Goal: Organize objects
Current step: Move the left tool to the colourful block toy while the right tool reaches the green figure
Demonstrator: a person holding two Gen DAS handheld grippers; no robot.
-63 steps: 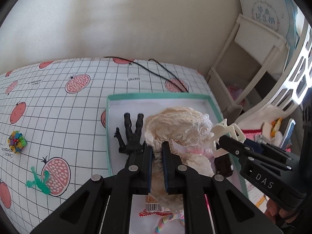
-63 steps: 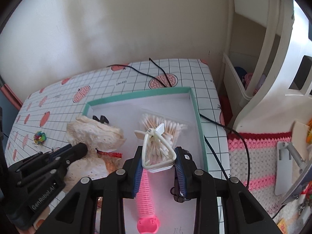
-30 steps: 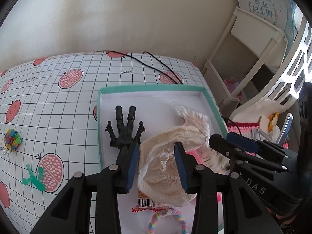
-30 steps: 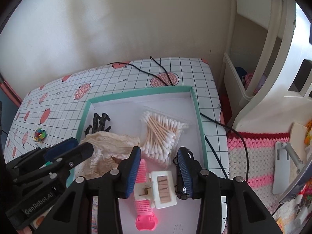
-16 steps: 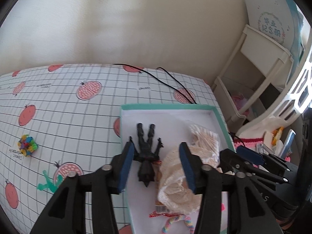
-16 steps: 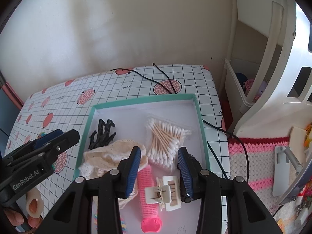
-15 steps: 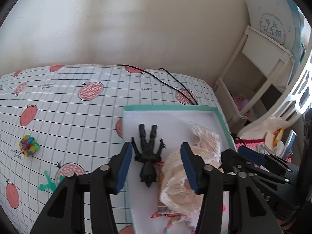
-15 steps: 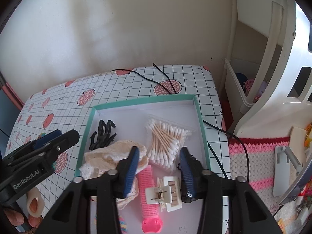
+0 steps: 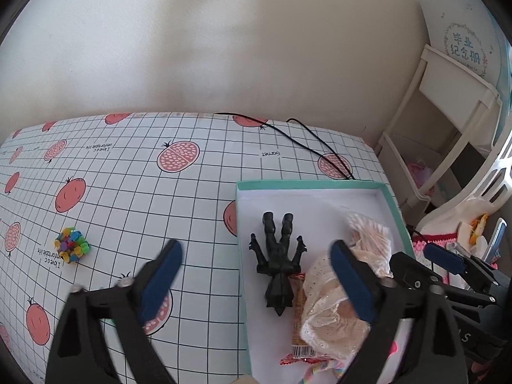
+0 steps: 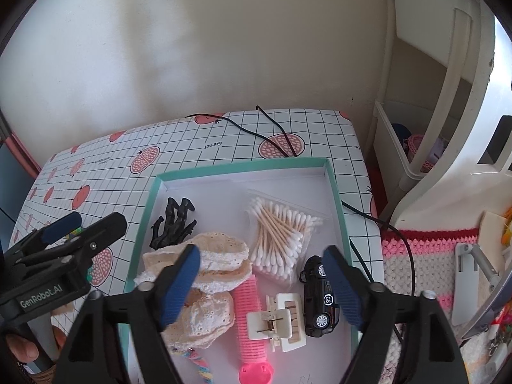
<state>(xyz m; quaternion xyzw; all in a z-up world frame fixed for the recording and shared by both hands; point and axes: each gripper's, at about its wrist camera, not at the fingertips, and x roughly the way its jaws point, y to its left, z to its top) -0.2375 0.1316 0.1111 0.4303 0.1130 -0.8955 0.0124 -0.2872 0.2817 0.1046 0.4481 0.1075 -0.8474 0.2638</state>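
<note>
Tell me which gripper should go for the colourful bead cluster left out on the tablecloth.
Left, probably. The left gripper hangs empty over the box's left edge, jaws opening, the bead cluster on its side. The right gripper, jaws also opening, hangs over the box's contents, beyond the left one.

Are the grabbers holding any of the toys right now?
No. Both the left gripper and right gripper are opening, with nothing pinched between their fingers.
</note>
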